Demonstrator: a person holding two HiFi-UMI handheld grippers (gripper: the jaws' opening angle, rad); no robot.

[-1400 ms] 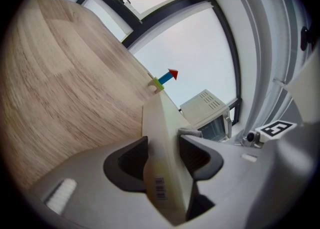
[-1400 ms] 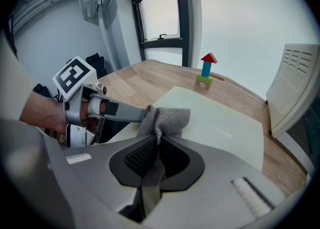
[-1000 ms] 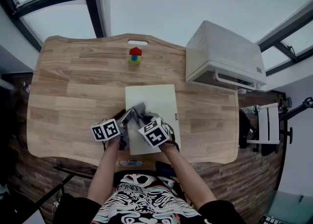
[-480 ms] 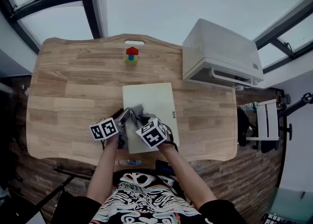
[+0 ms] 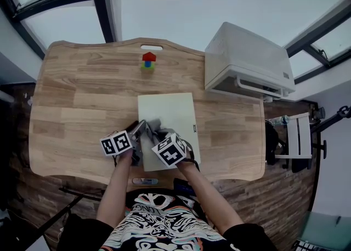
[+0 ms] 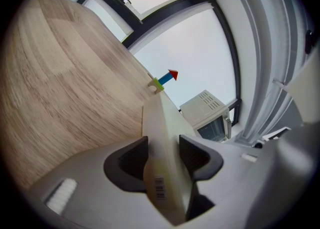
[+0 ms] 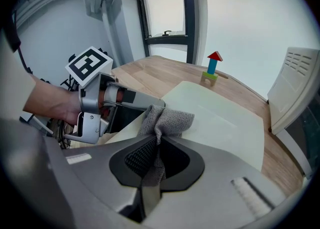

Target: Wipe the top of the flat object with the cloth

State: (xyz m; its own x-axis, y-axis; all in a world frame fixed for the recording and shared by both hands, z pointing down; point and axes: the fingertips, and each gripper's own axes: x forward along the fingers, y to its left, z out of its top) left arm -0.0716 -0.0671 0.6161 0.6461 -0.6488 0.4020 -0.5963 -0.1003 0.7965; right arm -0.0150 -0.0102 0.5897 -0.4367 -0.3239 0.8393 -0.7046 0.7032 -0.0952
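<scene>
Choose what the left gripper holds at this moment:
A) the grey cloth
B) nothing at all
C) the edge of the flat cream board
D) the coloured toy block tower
C: in the left gripper view, the left gripper has its jaws closed on the edge of the flat board, while the grey cloth is in the right gripper.

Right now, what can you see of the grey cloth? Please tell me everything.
The cloth is grey and soft, with a knitted-looking surface. It is bunched up, not spread flat. The right gripper is shut on one fold of it. Its loose end rests on the near part of the pale board, close to the left gripper. Whether these two touch is unclear.
</scene>
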